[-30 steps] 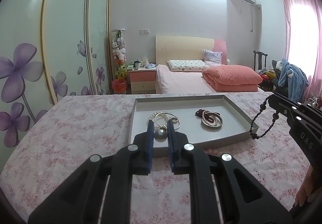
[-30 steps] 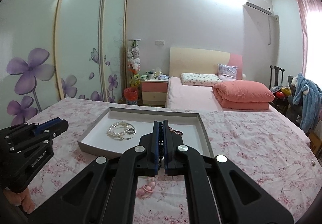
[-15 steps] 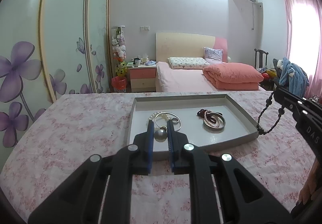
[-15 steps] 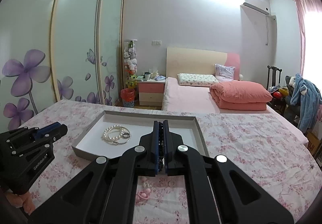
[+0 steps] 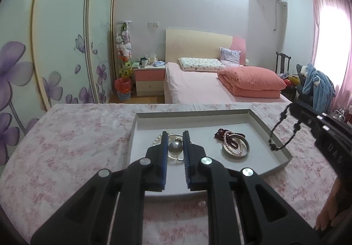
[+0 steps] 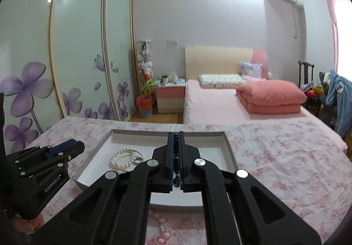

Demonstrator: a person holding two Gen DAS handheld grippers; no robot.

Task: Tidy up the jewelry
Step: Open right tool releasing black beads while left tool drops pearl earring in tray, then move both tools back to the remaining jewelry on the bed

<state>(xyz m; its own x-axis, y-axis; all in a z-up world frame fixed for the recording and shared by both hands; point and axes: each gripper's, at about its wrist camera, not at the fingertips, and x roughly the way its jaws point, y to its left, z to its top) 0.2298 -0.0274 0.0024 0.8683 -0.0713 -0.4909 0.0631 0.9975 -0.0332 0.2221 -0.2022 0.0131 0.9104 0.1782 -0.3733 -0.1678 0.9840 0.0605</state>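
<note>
Our right gripper [image 6: 175, 141] is clamped tight on a dark bead strand [image 5: 283, 132], which runs between the blue pads and, in the left wrist view, hangs in a loop over the right rim of the grey tray [image 5: 279, 143]. Our left gripper [image 5: 175, 138] holds its jaws a little apart above the tray, gripping nothing, with a round silver pendant [image 5: 175, 149] showing in the gap. A pearl bracelet [image 6: 123, 158] and a bangle with beads [image 5: 235, 146] lie inside the tray.
</note>
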